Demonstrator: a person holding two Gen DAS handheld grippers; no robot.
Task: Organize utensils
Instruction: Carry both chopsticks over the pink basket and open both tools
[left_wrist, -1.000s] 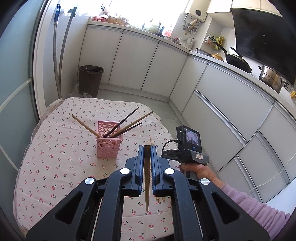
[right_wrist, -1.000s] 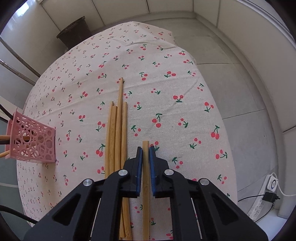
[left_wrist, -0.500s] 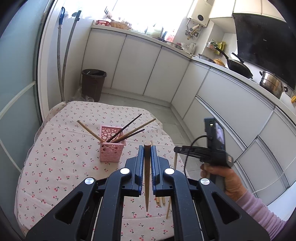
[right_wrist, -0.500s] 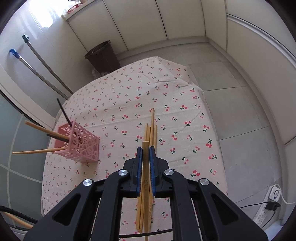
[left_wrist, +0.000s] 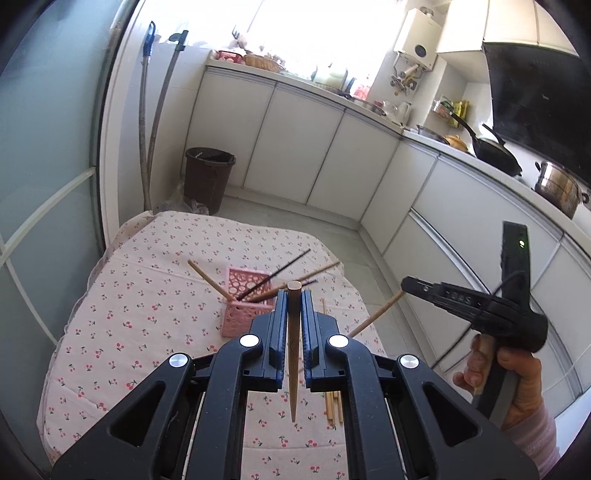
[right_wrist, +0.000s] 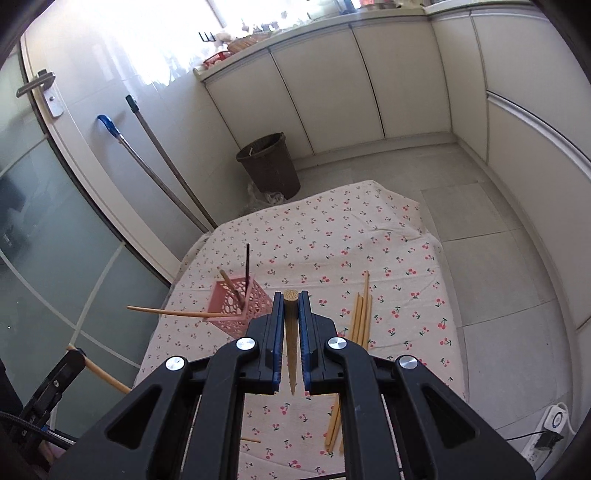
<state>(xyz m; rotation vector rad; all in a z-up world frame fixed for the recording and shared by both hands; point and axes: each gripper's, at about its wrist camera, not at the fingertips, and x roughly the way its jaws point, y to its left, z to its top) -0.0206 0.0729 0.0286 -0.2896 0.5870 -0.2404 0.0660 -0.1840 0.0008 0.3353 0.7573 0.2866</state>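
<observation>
Both tools are held above the table (right_wrist: 406, 229), which wears a cherry-print cloth. The left tool (left_wrist: 294, 295) is clamped on a brown chopstick (left_wrist: 293, 347), the right tool (right_wrist: 291, 299) on a pale wooden chopstick (right_wrist: 291, 343). A pink basket (right_wrist: 231, 310) stands toward the table's left edge with several chopsticks leaning out of it. A loose bundle of chopsticks (right_wrist: 360, 317) lies flat nearer the right edge.

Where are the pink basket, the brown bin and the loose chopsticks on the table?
pink basket (right_wrist: 236, 314), right wrist view, front wall.
brown bin (right_wrist: 269, 166), right wrist view, side wall.
loose chopsticks (right_wrist: 360, 317), right wrist view, middle of bundle.
</observation>
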